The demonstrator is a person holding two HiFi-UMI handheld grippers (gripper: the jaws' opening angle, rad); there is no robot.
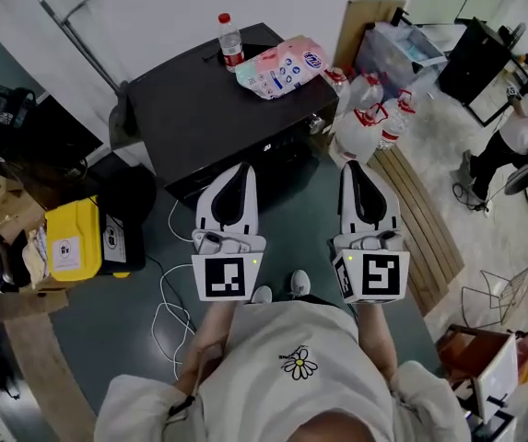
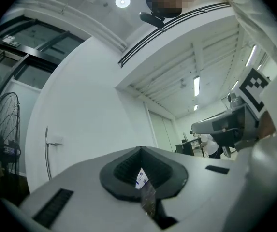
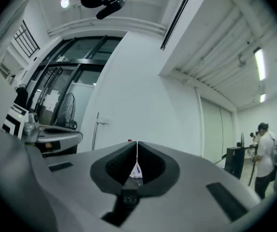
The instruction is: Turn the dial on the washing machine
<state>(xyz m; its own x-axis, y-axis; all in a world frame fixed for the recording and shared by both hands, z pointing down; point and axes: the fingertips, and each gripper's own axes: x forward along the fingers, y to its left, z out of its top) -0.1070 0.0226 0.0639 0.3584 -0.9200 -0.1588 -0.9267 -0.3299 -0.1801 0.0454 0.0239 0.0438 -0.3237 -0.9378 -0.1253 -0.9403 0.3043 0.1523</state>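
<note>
The black washing machine (image 1: 208,99) stands against the white wall, ahead of me and seen from above. A small knob-like part (image 1: 316,122) shows at its front right corner; I cannot tell if it is the dial. My left gripper (image 1: 242,167) and right gripper (image 1: 351,166) are held side by side close to my body, pointing toward the machine's front and short of it. Both are shut with nothing between the jaws. In the left gripper view the left gripper (image 2: 140,149) faces wall and ceiling. The right gripper (image 3: 137,143) does the same in its own view.
A water bottle (image 1: 231,42) and a pink package (image 1: 282,65) lie on the machine's top. Large water jugs (image 1: 365,109) and wooden planks (image 1: 420,210) are to the right. A yellow box (image 1: 73,238) and a white cable (image 1: 167,293) are on the left floor. A person (image 1: 522,127) crouches far right.
</note>
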